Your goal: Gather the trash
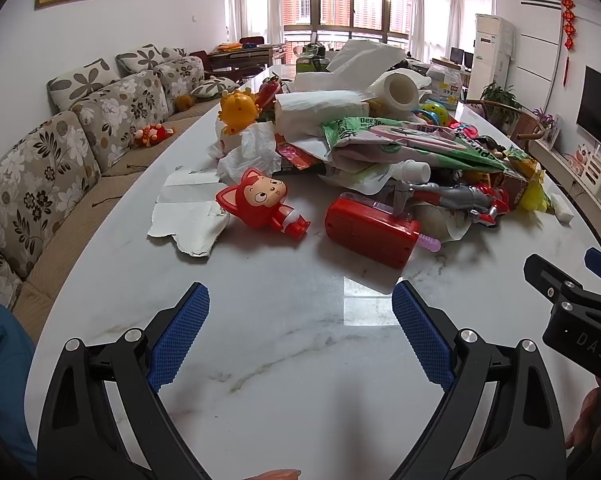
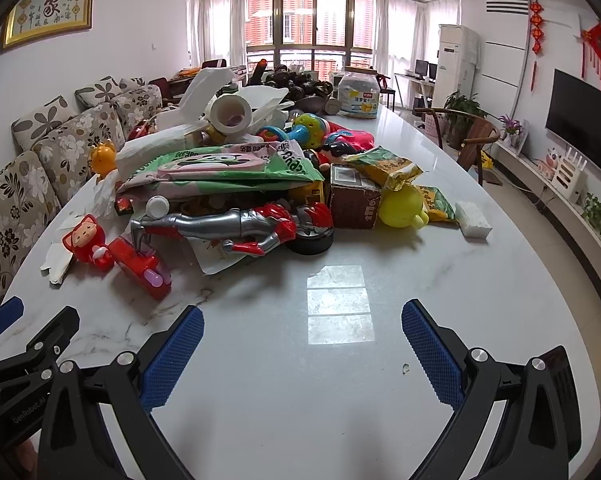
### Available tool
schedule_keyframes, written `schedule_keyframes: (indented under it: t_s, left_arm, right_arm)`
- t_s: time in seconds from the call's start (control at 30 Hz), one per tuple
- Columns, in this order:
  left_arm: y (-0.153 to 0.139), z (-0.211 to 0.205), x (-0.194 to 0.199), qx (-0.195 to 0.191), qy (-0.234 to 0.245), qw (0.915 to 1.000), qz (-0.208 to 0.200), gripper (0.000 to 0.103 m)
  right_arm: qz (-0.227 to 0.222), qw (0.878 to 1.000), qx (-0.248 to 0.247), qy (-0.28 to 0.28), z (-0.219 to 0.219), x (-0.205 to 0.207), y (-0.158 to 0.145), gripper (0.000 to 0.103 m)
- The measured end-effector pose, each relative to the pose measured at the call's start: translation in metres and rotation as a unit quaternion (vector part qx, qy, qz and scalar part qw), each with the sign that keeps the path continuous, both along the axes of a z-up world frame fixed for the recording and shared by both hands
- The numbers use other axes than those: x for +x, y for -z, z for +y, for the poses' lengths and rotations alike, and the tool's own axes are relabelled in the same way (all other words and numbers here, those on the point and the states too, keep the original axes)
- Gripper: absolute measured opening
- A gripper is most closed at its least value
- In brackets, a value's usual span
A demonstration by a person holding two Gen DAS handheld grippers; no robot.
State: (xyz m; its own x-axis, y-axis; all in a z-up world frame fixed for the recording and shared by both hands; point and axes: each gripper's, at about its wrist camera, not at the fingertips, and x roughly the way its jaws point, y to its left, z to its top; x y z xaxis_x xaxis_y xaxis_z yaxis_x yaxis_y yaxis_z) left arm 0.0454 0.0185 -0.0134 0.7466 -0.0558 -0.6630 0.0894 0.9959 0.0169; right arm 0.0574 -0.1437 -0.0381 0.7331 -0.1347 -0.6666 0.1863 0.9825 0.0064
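White marble table (image 1: 292, 360) fills the lower part of both views, in a living room with a floral sofa (image 1: 60, 152) along the left wall and windows (image 2: 300, 20) at the far end.

Left gripper (image 1: 300, 300) hovers low over bare tabletop, its blue-padded fingers spread wide with nothing between them. Right gripper (image 2: 302, 318) does the same just beside it, also wide open and empty; each shows at the edge of the other's view.

Ahead of the left gripper lie a red toy case (image 1: 370, 230) and a red fox figure (image 1: 260, 206), the fox lying on a flat torn paper (image 1: 188, 216). Behind the fox sits a crumpled tissue (image 1: 248, 152). Ahead of the right gripper, a silver-and-red action figure (image 2: 236, 222) lies on its side at the near edge of the heap, touching a small black wheel (image 2: 312, 240).

Trash is mixed into the heap at mid-table: a green wipes pack (image 2: 220, 168) on top of the pile, a tissue roll (image 2: 232, 114) behind it, a brown carton (image 2: 354, 198), and a yellow snack bag (image 2: 388, 168) resting on the carton. A yellow ball toy (image 2: 402, 208) touches the carton's right side, with a white sponge (image 2: 473, 219) just beyond. An orange toy (image 1: 238, 112) stands at the heap's left.
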Motion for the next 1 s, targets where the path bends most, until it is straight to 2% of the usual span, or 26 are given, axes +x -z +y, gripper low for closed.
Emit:
schedule_keyframes:
  t_s: [0.6, 0.77, 0.83, 1.0]
  left_arm:
    - [-0.002, 0.001, -0.001, -0.003, 0.009, 1.0, 0.002, 0.09]
    - [-0.003, 0.005, -0.003, -0.016, -0.001, 0.9999, 0.0, 0.09]
    - [-0.005, 0.005, -0.006, -0.011, -0.008, 0.9999, -0.007, 0.09]
    - [-0.008, -0.002, -0.012, 0.016, 0.015, 0.9993, -0.032, 0.09]
  right_arm:
    - [0.001, 1.0, 0.004, -0.002, 0.0, -0.001, 0.001, 0.098]
    - [0.001, 1.0, 0.005, -0.002, 0.001, -0.001, 0.001, 0.098]
    - [0.002, 1.0, 0.006, -0.001, 0.001, -0.001, 0.001, 0.098]
    - [0.002, 1.0, 0.009, -0.002, 0.002, -0.001, 0.002, 0.098]
